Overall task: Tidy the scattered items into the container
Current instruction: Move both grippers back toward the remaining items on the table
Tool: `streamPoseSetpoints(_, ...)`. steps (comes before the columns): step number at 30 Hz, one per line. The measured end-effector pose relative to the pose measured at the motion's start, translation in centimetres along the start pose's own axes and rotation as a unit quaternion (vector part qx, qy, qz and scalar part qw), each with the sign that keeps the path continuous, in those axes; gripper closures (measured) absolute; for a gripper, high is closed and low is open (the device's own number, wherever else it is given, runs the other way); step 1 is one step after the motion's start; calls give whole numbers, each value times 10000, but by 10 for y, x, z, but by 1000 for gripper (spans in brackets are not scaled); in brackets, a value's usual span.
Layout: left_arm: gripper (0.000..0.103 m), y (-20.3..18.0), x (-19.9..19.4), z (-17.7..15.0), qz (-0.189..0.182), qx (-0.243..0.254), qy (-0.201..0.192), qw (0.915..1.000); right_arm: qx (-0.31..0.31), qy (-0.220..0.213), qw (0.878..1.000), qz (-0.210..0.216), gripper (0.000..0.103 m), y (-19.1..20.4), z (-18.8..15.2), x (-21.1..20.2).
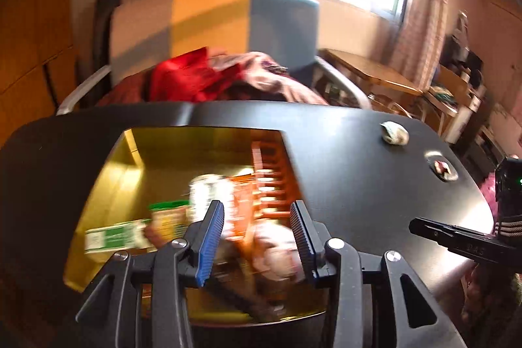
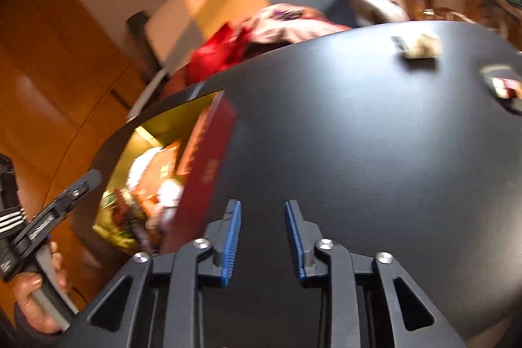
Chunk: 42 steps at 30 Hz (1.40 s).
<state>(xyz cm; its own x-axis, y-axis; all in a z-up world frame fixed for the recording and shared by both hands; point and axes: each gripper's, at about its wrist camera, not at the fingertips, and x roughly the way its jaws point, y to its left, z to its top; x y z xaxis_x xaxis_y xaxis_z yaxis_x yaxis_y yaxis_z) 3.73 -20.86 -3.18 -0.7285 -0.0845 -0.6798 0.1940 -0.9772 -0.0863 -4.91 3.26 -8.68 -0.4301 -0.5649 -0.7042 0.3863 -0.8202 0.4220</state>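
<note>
An open box (image 1: 107, 185) with a gold inside and a red outer wall (image 2: 208, 172) sits on the black table (image 1: 359, 168). Several blurred packets lie in it, among them a green-and-white carton (image 1: 114, 238) and an orange pack (image 1: 248, 191). My left gripper (image 1: 257, 230) hangs over the box, open, with no packet pressed between its blue pads. To the right of the box my right gripper (image 2: 262, 211) is open above bare tabletop. A crumpled pale wrapper (image 1: 394, 132) (image 2: 419, 46) and a small red-and-white item (image 1: 442, 168) (image 2: 504, 87) lie on the far right of the table.
A chair (image 1: 212, 22) piled with red and pink cloth (image 1: 202, 77) stands behind the table. A wooden side table (image 1: 368, 70) and cluttered shelves are at the right. A hand (image 2: 36, 292) holds the left gripper (image 2: 88, 181) near the box's left side.
</note>
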Motion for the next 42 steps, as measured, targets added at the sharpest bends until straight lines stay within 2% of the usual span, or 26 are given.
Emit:
streamPoseSetpoints(5, 59, -45, 19, 5, -164, 277, 158, 9994, -108, -158, 9988, -458, 63, -19, -7, -18)
streamPoseSetpoints(14, 57, -117, 48, 6, -455, 795, 444, 9948, -8, -213, 9955, -923, 58, -50, -17, -31)
streamPoseSetpoints(24, 57, -178, 81, 11, -699, 1305, 677, 9867, 200, -382, 9827, -1801, 51, -92, -1, -47)
streamPoseSetpoints(26, 57, -186, 92, 17, -737, 1331, 738, 9856, 196, -379, 9792, -1986, 51, -101, 5, -47)
streamPoseSetpoints(34, 57, -216, 152, 55, -972, 1511, 919, 9794, 504, -491, 9713, -2271, 51, -151, 31, -54)
streamPoseSetpoints(40, 52, -251, 216, 95, -1473, 1590, 1088, 9701, 773, -721, 9629, -2484, 48, -196, 64, -61)
streamPoseSetpoints(42, 46, -262, 237, 108, -1631, 1554, 1130, 9677, 835, -786, 9605, -2534, 46, -211, 77, -61)
